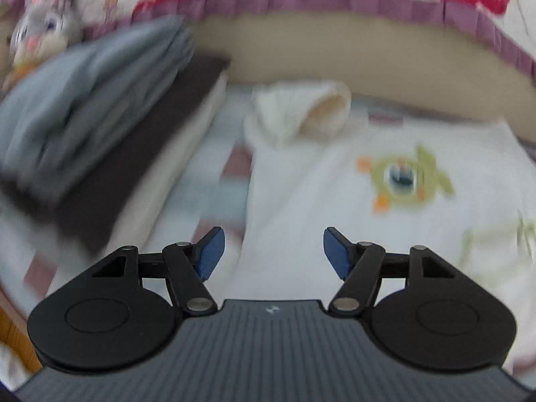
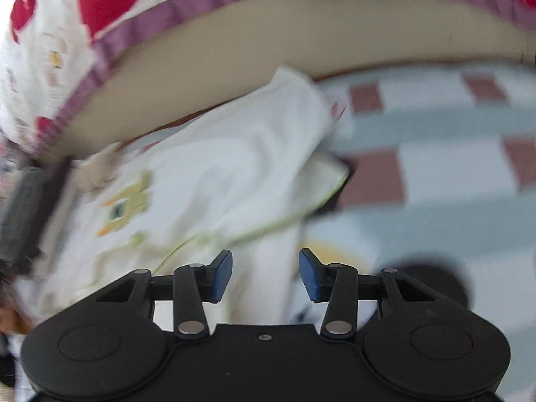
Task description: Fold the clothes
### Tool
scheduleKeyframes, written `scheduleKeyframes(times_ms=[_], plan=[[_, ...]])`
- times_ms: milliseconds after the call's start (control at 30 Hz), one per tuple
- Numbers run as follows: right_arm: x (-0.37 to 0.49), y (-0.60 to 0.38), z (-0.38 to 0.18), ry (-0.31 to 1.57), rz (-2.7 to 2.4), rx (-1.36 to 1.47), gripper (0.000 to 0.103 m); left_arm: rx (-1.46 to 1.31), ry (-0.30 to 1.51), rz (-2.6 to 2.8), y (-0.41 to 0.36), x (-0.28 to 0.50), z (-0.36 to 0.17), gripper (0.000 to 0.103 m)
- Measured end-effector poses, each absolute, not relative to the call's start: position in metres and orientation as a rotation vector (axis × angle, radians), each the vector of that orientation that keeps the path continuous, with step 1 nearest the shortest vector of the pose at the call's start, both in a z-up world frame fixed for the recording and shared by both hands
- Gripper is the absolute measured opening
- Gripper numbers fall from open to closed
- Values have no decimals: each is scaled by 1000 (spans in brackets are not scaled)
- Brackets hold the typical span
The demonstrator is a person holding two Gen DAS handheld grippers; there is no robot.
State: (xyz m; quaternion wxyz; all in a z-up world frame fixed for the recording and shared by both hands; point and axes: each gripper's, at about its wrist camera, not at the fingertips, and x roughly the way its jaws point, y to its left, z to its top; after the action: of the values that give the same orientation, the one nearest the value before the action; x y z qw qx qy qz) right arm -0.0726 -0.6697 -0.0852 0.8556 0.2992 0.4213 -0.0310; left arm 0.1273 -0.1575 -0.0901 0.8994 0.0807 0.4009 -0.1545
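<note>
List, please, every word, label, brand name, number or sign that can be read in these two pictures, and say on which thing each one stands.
No text can be read in either view.
Left gripper: a small pale mark on its grey body, too small to read.
White garment: a green and orange cartoon print, no letters visible.
Bedding with purple trim: small printed motifs, too blurred to read.
Right gripper: no marking visible.
</note>
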Motion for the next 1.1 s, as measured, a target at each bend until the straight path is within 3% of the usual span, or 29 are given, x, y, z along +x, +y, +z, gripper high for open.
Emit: scheduleKeyframes(times_ms=[200,433,667,833,867,900,933,1100], plan=[[-110,-621,-105,937,20,750,57,196,880,-237,-114,75,-99,72],[-106,-595,-112,984,63,790,58,81,996,-233,-75,54,-113,73],[-102,-549,-123,1031,152,752,58,134,1015,-242,-83,43,-120,73],[-103,-542,-124,1030,76,797,60,28,1053,-387,-85,36,-122,73],[-103,-541,-124,1029,60,808,61,-8,1078,-416,-84,36,-125,74],[-103,-540,-123,1028,43,819,61,-45,1103,-444,-84,35,-128,83],[-103,-539,-123,1027,27,830,61,-80,1130,-461,-83,35,-132,86],[-100,-516,-110,998,92,665,62,-152,1180,-410,-74,36,-143,86]])
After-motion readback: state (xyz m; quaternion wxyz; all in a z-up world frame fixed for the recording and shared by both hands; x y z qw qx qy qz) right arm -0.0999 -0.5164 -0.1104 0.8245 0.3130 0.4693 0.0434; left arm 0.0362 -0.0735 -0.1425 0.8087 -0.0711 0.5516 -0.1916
